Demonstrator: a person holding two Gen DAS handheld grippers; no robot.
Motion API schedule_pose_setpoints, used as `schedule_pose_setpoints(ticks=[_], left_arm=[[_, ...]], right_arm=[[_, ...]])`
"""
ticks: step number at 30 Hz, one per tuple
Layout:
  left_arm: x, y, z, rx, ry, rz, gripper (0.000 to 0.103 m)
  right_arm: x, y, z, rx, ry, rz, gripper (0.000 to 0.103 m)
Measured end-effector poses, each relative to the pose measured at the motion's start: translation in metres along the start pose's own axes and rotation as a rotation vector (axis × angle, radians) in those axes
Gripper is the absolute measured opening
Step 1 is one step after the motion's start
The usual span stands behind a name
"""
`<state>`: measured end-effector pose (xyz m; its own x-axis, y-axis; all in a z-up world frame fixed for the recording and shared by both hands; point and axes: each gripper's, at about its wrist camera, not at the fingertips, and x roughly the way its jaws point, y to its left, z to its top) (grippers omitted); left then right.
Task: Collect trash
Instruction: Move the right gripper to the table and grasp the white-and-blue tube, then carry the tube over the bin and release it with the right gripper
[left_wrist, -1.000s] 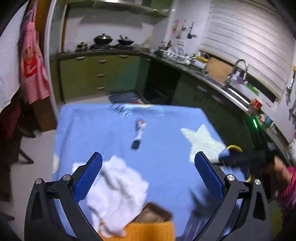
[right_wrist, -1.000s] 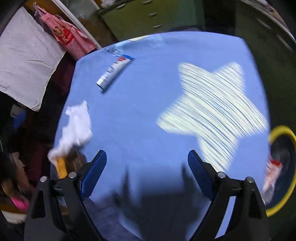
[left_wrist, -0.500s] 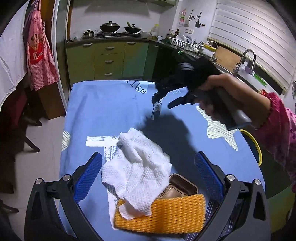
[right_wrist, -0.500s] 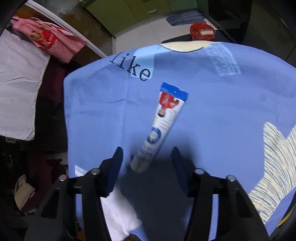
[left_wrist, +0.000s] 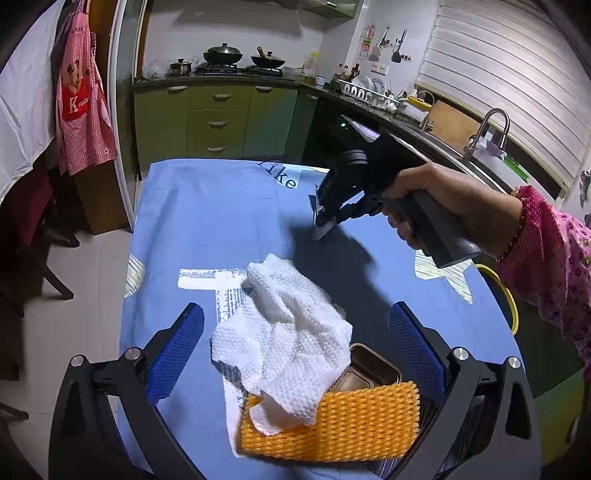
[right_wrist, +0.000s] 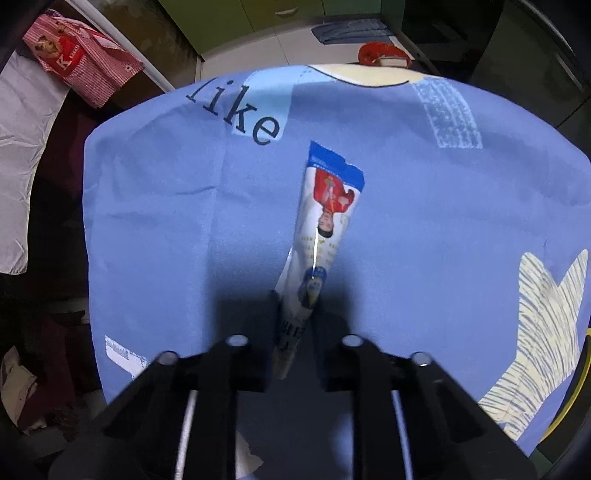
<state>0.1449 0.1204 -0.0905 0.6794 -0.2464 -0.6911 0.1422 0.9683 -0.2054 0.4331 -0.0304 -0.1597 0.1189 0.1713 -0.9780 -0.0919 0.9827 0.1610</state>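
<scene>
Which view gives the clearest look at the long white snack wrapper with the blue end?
The right wrist view: the long white snack wrapper runs up the middle of the frame, print legible, its near end pinched in the right claw. In the left wrist view only a small tip shows below that claw.

Blue tablecloth (left_wrist: 207, 221), crumpled paper towel (left_wrist: 284, 332), orange foam net (left_wrist: 332, 424), foil tray (left_wrist: 373, 373), wrapper (right_wrist: 325, 221)

White paper towel (left_wrist: 284, 343) over orange foam net (left_wrist: 332, 424) (blue tablecloth (left_wrist: 207, 221) beneath)
</scene>
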Motion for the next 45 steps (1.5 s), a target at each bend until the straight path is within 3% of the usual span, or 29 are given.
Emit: schedule_pose_setpoints(ticks=[5, 13, 21, 26, 29, 34, 37, 40, 41, 43, 45], left_arm=[[-0.002, -0.006, -0.002, 0.018, 0.002, -0.003, 0.098], [-0.004, -0.036, 0.002, 0.073, -0.001, -0.025, 0.098], [-0.002, -0.073, 0.003, 0.131, 0.011, -0.044, 0.098], [0.008, -0.100, 0.002, 0.178, 0.036, -0.057, 0.098], [0.014, -0.114, 0.000, 0.198, 0.048, -0.068, 0.098], [0.017, -0.133, -0.003, 0.225, 0.057, -0.084, 0.098], [0.019, -0.140, -0.004, 0.238, 0.066, -0.078, 0.098], [0.021, -0.142, -0.005, 0.246, 0.077, -0.070, 0.098], [0.021, -0.141, -0.005, 0.247, 0.079, -0.069, 0.098], [0.022, -0.142, -0.005, 0.249, 0.082, -0.065, 0.098], [0.022, -0.140, -0.004, 0.251, 0.082, -0.064, 0.098]], right_arm=[[-0.024, -0.012, -0.017, -0.044, -0.036, 0.044, 0.008], [-0.086, -0.054, -0.093, -0.115, -0.108, 0.133, 0.008], [-0.132, -0.158, -0.188, -0.014, -0.191, 0.169, 0.008], [-0.151, -0.252, -0.242, 0.157, -0.250, 0.094, 0.009], [-0.151, -0.308, -0.262, 0.255, -0.242, -0.008, 0.011], [-0.136, -0.385, -0.277, 0.385, -0.186, -0.111, 0.012], [-0.124, -0.407, -0.277, 0.423, -0.174, -0.185, 0.012], [-0.108, -0.429, -0.276, 0.469, -0.156, -0.197, 0.012], [-0.103, -0.435, -0.274, 0.480, -0.153, -0.221, 0.016], [-0.098, -0.443, -0.273, 0.501, -0.150, -0.249, 0.042], [-0.098, -0.447, -0.273, 0.504, -0.159, -0.275, 0.044]])
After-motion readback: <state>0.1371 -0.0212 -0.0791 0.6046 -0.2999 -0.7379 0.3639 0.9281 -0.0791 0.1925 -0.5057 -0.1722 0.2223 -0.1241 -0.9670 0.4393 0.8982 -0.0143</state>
